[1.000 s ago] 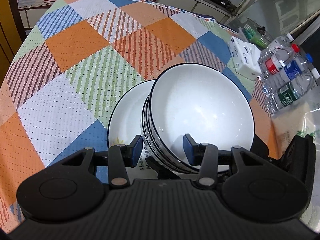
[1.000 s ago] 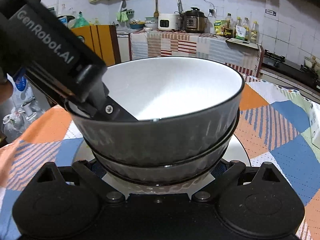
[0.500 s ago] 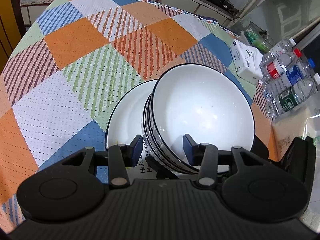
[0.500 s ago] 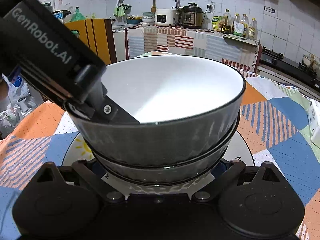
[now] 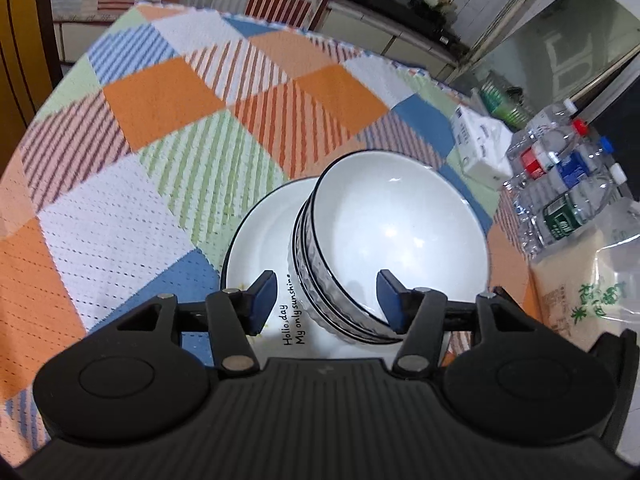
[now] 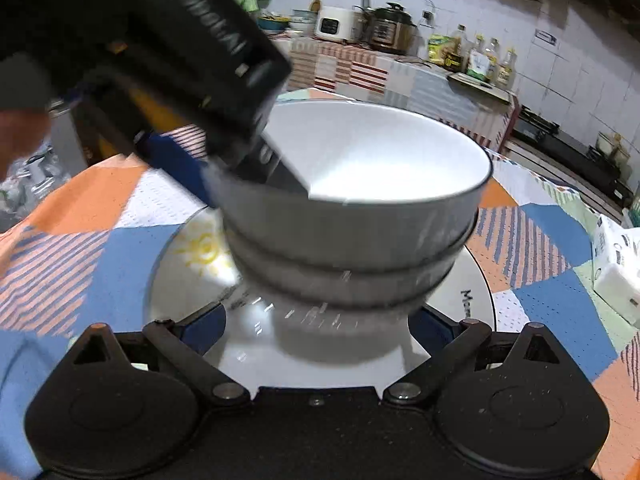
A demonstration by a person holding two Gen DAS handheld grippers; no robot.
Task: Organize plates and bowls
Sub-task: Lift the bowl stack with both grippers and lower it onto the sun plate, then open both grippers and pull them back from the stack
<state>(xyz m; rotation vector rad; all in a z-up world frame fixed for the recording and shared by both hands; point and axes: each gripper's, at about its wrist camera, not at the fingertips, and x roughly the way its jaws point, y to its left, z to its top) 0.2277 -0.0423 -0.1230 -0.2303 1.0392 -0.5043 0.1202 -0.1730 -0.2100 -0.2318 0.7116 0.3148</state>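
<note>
Two nested white bowls (image 5: 396, 240) with dark rims sit on a white plate (image 5: 260, 248) printed with "Hello, day" text, on the patchwork tablecloth. My left gripper (image 5: 327, 300) is open, its blue pads straddling the near rim of the bowl stack without clamping it. In the right wrist view the bowl stack (image 6: 352, 232) stands on the plate (image 6: 184, 272). My right gripper (image 6: 316, 328) is open, its fingers on either side of the stack's base. The left gripper's body (image 6: 160, 52) fills the upper left, blurred.
Several water bottles (image 5: 560, 184) and a white tissue pack (image 5: 476, 144) lie at the table's right side, with a printed plastic bag (image 5: 592, 292) nearer. The tissue pack (image 6: 616, 260) also shows at right. A counter with cookers (image 6: 360, 24) lies beyond the table.
My left gripper has opened wider and lifted back from the bowl rim. The bowl stack now rests on the plate, and my right gripper has drawn back and opened around its base.
</note>
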